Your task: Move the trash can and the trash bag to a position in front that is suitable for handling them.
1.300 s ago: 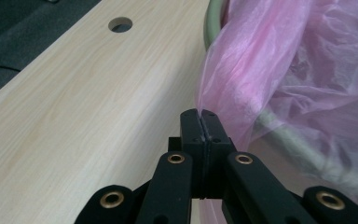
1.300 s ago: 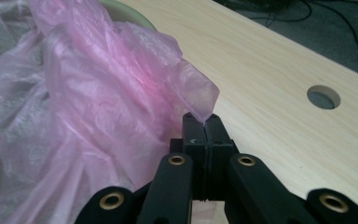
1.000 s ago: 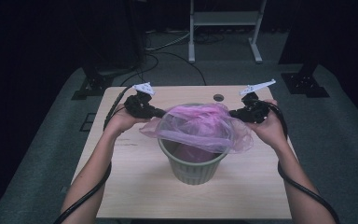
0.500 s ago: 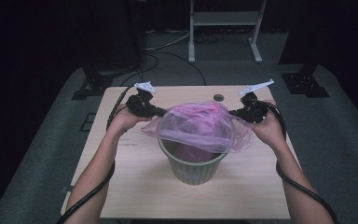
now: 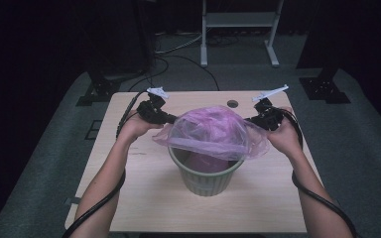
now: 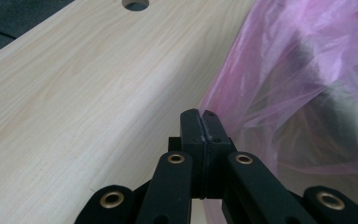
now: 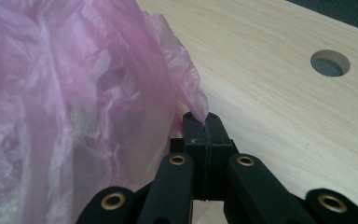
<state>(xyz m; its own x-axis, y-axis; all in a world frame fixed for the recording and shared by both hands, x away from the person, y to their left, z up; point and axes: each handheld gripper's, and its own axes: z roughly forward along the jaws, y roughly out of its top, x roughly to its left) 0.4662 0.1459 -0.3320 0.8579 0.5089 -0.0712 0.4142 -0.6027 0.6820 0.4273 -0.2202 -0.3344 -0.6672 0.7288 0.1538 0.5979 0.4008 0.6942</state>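
Note:
A thin pink plastic bag (image 5: 213,131) is stretched over a pale green ribbed bin (image 5: 206,176) at the middle of the wooden table (image 5: 144,198). My left gripper (image 5: 171,120) is shut on the bag's left edge, and the film (image 6: 303,88) runs out from between its closed jaws. At the bag's right side my right gripper (image 5: 252,120) is shut on the other edge, with a crumpled tip of film (image 7: 193,93) pinched at its jaws. The bag's lower part hangs inside the bin, and its mouth is held spread above the rim.
A round cable hole (image 5: 232,104) sits in the table near its far edge, behind the bin. Beyond the table stand a white metal frame (image 5: 238,29) and black stand feet (image 5: 96,91) on grey carpet. Cables trail from both grippers along the forearms.

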